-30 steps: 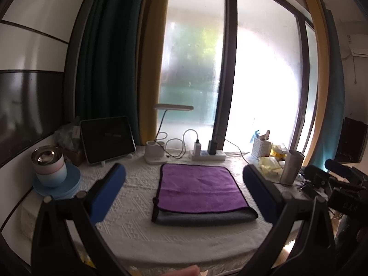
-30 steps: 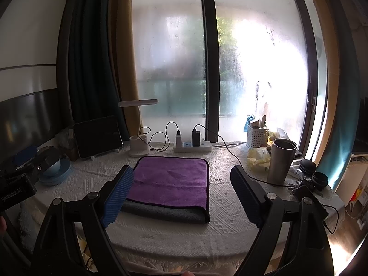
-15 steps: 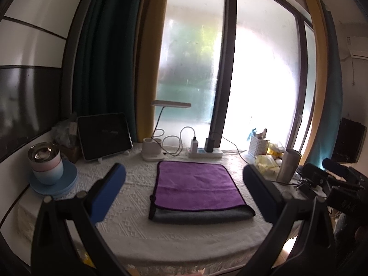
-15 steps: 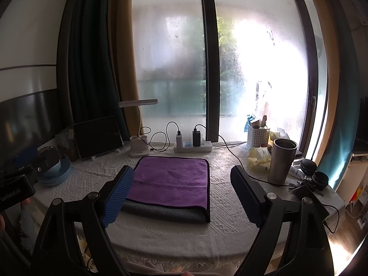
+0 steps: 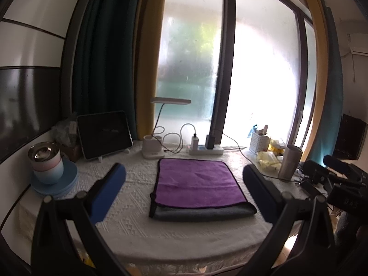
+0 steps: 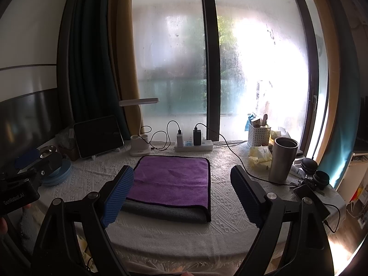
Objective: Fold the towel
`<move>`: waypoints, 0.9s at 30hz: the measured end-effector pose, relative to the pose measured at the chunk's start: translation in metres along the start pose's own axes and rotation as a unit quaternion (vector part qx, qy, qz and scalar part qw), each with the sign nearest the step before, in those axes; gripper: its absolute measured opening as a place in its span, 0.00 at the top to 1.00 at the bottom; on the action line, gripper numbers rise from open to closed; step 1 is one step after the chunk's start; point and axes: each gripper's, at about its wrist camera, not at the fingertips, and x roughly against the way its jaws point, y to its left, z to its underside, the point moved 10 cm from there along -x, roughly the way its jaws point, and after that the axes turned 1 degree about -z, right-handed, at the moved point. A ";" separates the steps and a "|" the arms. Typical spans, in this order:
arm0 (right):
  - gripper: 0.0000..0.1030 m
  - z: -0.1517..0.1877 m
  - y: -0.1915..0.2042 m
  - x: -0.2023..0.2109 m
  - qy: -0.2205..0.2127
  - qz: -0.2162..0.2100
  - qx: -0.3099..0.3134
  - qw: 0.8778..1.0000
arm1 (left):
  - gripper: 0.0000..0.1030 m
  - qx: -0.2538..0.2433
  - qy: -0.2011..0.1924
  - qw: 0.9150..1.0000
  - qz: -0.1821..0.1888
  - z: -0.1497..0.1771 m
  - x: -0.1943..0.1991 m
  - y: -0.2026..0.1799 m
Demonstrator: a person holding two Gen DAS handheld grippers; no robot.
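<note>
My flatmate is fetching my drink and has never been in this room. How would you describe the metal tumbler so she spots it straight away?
Start at the big window and look down to the table with the white cloth, where a purple towel lies in the middle. The tumbler stands upright to the right of the towel, just in front of a white basket. It is the only tall, plain steel cup there, open at the top.

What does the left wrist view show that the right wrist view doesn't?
Only the left wrist view shows the pink-and-blue cup unobstructed on its blue plate. Only the right wrist view shows the left gripper covering that cup, plus the phone lying flat at the table's right edge. Both show the folded purple towel flat on the tablecloth, the steel tumbler, the tablet, and open, empty jaws.
</note>
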 end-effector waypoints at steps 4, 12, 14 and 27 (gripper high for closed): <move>0.14 0.000 0.000 0.000 0.000 0.001 0.000 1.000 | 0.00 0.000 -0.002 1.000 -0.002 -0.001 0.000 0.000; 0.14 0.000 0.000 0.000 0.000 0.000 0.000 1.000 | 0.00 0.001 -0.006 1.000 -0.002 -0.001 0.001 0.002; 0.14 0.000 -0.001 0.000 -0.001 0.000 0.000 1.000 | 0.00 0.001 -0.008 1.000 -0.002 -0.002 0.003 0.002; 0.14 0.000 -0.001 0.000 -0.001 0.000 -0.001 1.000 | 0.00 0.000 -0.013 1.000 -0.003 -0.004 0.004 0.001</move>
